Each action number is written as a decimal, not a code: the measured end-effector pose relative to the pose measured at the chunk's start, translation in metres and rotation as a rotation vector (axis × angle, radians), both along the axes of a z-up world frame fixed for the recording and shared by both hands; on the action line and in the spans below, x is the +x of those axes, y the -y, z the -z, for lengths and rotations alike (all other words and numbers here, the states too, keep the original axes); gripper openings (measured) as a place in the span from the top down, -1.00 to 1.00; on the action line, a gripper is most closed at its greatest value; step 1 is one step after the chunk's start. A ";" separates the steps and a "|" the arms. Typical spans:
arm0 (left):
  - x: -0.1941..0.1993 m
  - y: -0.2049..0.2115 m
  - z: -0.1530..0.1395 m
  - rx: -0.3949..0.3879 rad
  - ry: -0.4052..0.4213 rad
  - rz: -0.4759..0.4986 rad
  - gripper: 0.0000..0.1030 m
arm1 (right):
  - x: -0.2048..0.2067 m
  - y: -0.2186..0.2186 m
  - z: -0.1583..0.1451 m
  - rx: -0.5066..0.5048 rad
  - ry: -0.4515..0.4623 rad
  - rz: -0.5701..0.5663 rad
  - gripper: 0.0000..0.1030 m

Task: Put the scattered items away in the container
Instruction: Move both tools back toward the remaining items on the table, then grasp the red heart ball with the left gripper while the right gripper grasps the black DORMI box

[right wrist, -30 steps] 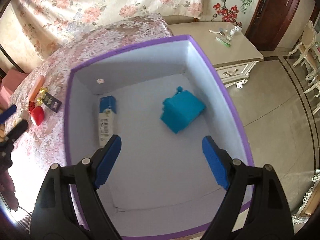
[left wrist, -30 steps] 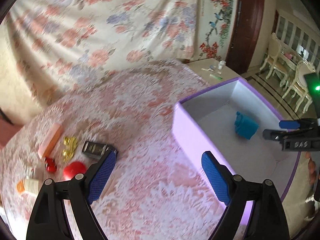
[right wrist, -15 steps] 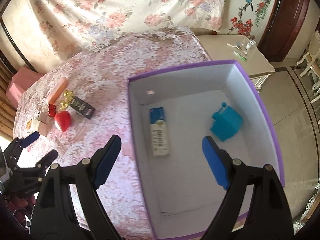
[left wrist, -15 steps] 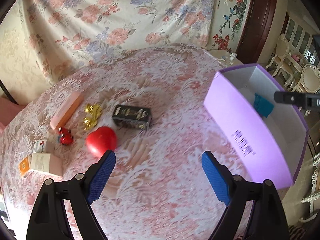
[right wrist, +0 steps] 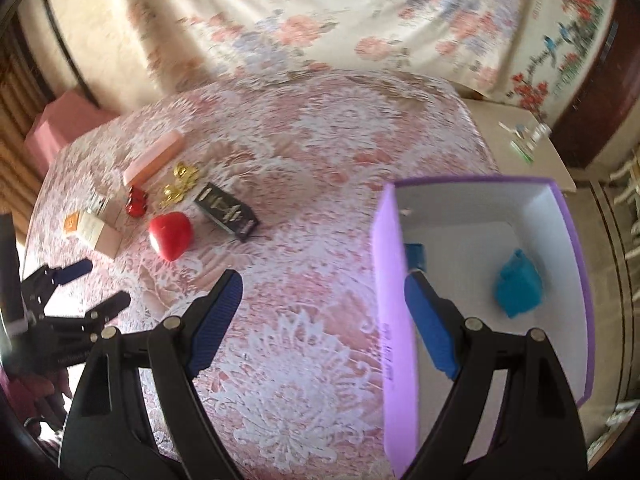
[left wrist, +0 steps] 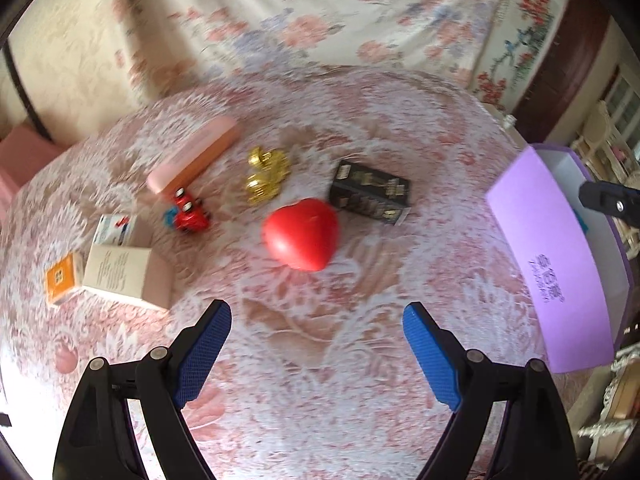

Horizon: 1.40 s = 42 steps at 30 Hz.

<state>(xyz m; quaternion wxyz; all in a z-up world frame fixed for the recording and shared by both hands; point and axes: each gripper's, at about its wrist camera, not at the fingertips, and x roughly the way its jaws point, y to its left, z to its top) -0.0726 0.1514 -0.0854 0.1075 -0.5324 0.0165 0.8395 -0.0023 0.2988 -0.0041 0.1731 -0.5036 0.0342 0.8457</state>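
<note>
A red heart (left wrist: 301, 233) lies on the lace tablecloth just ahead of my open left gripper (left wrist: 316, 344), with nothing between its fingers. Behind the heart are a black box (left wrist: 370, 193), gold trinkets (left wrist: 267, 175), a red toy car (left wrist: 187, 213), a pink case (left wrist: 194, 158) and small cartons (left wrist: 126, 270). The purple container (left wrist: 560, 264) stands at the right. In the right wrist view my right gripper (right wrist: 324, 316) is open over the container's left wall (right wrist: 394, 300). Inside lie a teal item (right wrist: 518, 290) and a blue-capped carton (right wrist: 415, 256). The left gripper (right wrist: 84, 286) shows at far left.
A floral sheet (left wrist: 320, 20) hangs behind the round table. A pale side cabinet (right wrist: 520, 148) with small items stands beyond the container, and white chairs (left wrist: 600, 148) on the floor at right. A pink stool (right wrist: 64, 120) sits at the back left.
Both grippers have swung left, away from the container toward the scattered items. The red heart now lies nearer, straight ahead of the left gripper. Both stay open and empty.
</note>
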 end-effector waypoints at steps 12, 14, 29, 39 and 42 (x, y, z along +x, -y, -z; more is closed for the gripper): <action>-0.025 -0.001 0.018 -0.097 0.008 -0.038 -0.72 | -0.044 0.016 0.037 0.036 0.128 -0.133 -0.64; -0.027 -0.007 0.023 -0.117 0.013 -0.034 -0.72 | -0.050 0.015 0.043 0.046 0.148 -0.138 -0.64; -0.055 -0.017 0.062 -0.076 0.116 -0.147 -0.72 | -0.097 0.019 0.089 0.104 0.292 -0.303 -0.64; -0.077 -0.015 0.076 -0.038 0.122 -0.244 -0.72 | -0.124 0.014 0.111 0.122 0.353 -0.365 -0.64; -0.084 -0.014 0.080 -0.032 0.116 -0.267 -0.72 | -0.131 0.011 0.116 0.127 0.366 -0.376 -0.64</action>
